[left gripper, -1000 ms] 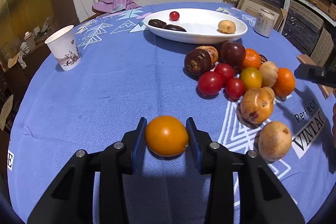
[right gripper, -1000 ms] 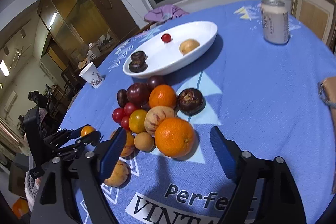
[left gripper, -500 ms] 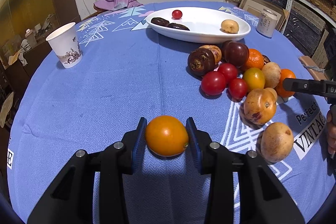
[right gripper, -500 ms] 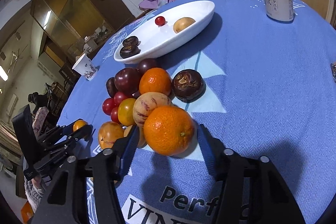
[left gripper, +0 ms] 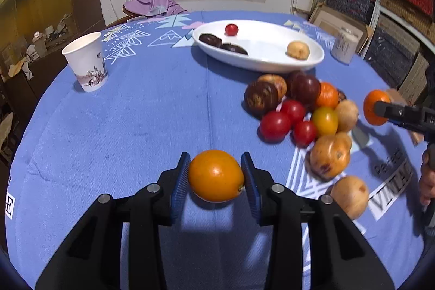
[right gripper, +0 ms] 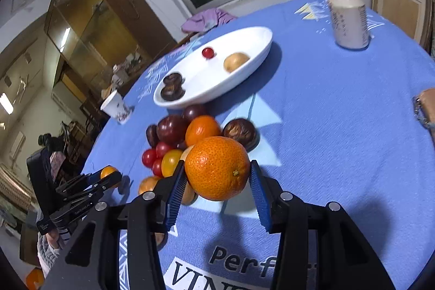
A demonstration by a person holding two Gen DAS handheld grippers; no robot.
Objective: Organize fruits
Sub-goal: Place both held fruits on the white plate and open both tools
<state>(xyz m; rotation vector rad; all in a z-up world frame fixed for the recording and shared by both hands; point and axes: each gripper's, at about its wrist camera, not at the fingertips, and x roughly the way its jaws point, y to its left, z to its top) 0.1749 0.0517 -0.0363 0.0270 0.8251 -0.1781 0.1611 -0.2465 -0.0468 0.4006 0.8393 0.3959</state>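
Note:
My left gripper (left gripper: 216,177) is shut on a smooth orange-yellow fruit (left gripper: 216,175) and holds it above the blue tablecloth. My right gripper (right gripper: 217,173) is shut on a pitted orange (right gripper: 217,167), lifted above the fruit pile (right gripper: 174,143). The pile of tomatoes, dark fruits, an orange and tan fruits also shows in the left wrist view (left gripper: 301,116). A white oval dish (left gripper: 261,59) behind the pile holds two dark fruits, a small red tomato and a tan fruit; it also shows in the right wrist view (right gripper: 244,69).
A paper cup (left gripper: 87,61) stands at the table's left. A drink can (right gripper: 349,19) stands at the far right. A brown object (right gripper: 426,110) lies at the right edge. A purple cloth (left gripper: 155,6) lies at the far side.
My right gripper has closed on the pitted orange and lifted it off the pile. My left gripper still holds its fruit and has moved little.

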